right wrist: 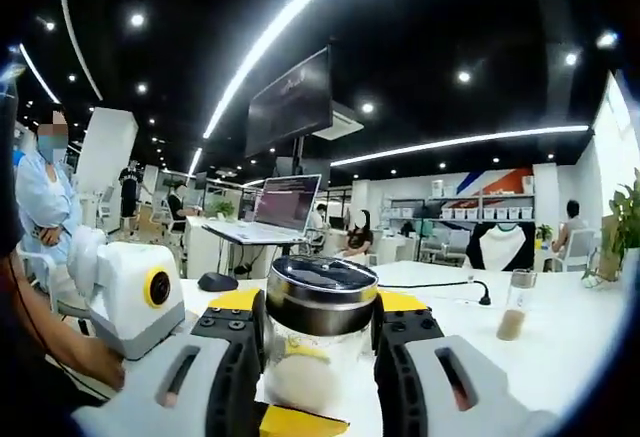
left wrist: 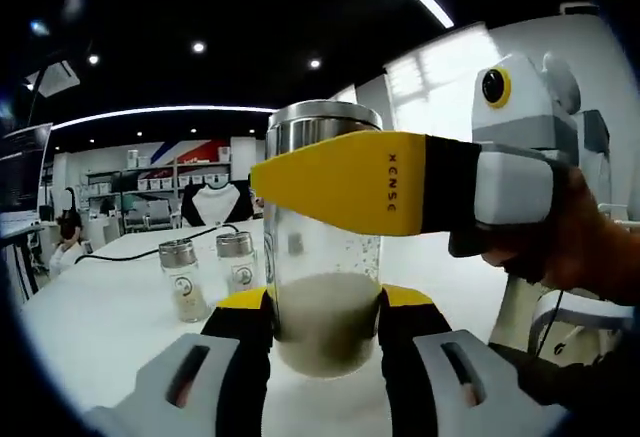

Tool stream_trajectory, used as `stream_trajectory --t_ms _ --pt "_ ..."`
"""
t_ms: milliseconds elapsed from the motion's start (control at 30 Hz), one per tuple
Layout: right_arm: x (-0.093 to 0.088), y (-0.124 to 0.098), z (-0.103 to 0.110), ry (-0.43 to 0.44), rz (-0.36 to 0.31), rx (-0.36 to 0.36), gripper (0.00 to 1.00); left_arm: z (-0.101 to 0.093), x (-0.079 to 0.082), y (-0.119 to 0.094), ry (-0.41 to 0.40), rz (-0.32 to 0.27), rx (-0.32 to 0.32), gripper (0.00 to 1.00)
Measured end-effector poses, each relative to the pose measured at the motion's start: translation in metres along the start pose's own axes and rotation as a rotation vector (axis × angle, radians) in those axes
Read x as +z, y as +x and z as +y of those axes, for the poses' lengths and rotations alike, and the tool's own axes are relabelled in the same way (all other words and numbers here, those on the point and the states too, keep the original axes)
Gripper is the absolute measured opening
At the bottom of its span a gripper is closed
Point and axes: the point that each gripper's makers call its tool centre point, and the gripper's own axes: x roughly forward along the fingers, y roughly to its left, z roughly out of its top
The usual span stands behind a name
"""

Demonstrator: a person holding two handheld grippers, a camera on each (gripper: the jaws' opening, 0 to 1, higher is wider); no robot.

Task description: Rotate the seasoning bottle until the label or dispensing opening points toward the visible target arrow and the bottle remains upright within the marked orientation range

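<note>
A clear glass seasoning bottle (left wrist: 322, 257) with a steel cap and pale powder in its lower half stands upright on the white table (left wrist: 100, 317). My left gripper (left wrist: 325, 309) is shut on its lower body, one yellow-tipped black jaw on each side. My right gripper (left wrist: 320, 172) comes in from the right, its yellow jaw lying across the bottle just under the cap. In the right gripper view the steel cap (right wrist: 320, 292) sits tight between the right gripper (right wrist: 320, 307). There the left gripper (right wrist: 290, 415) shows below and to the left.
Two small capped shaker bottles (left wrist: 183, 279) (left wrist: 238, 260) stand on the table to the left, with a black cable (left wrist: 150, 247) behind them. Another small bottle (right wrist: 517, 305) stands at the right. A mouse (right wrist: 216, 281), a laptop (right wrist: 285, 202) and several people are further back.
</note>
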Motion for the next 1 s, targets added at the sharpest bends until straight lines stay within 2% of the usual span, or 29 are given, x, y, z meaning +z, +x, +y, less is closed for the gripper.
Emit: stream_trajectory --t_ms 100,200,400,500,567,633,700,767,900,1000 --pt "-0.001 0.0 -0.001 0.054 -0.009 -0.038 0.38 0.004 0.001 -0.001 -0.003 -0.015 0.049 0.43" --pt "-0.002 0.003 0.0 0.044 -0.011 -0.06 0.38 0.007 0.001 -0.001 -0.016 -0.029 0.09 0.43" --pt "-0.005 0.005 -0.003 0.065 -0.004 -0.108 0.38 0.008 0.0 -0.002 -0.018 -0.037 0.133 0.43" --pt "-0.007 0.006 -0.004 0.069 0.001 -0.13 0.38 0.009 -0.001 -0.002 -0.026 -0.037 0.135 0.43" --pt "-0.009 0.005 -0.004 0.074 0.012 -0.132 0.37 0.008 -0.003 -0.001 -0.033 -0.03 0.125 0.43" --pt "-0.008 0.004 -0.004 0.055 0.009 -0.126 0.37 0.006 -0.001 0.001 -0.015 -0.047 0.098 0.44" --pt "-0.01 0.003 -0.001 0.035 0.025 -0.088 0.37 0.001 0.003 0.002 -0.051 -0.069 0.038 0.44" --pt "-0.015 0.001 -0.001 0.056 0.045 -0.062 0.37 -0.001 0.006 0.002 -0.083 -0.09 -0.02 0.45" --pt "-0.016 -0.002 0.004 0.048 0.041 -0.015 0.37 -0.005 0.009 0.001 -0.057 -0.1 -0.086 0.46" --pt "-0.011 -0.005 0.005 0.051 0.025 0.024 0.37 -0.008 0.009 0.0 -0.066 -0.094 -0.145 0.45"
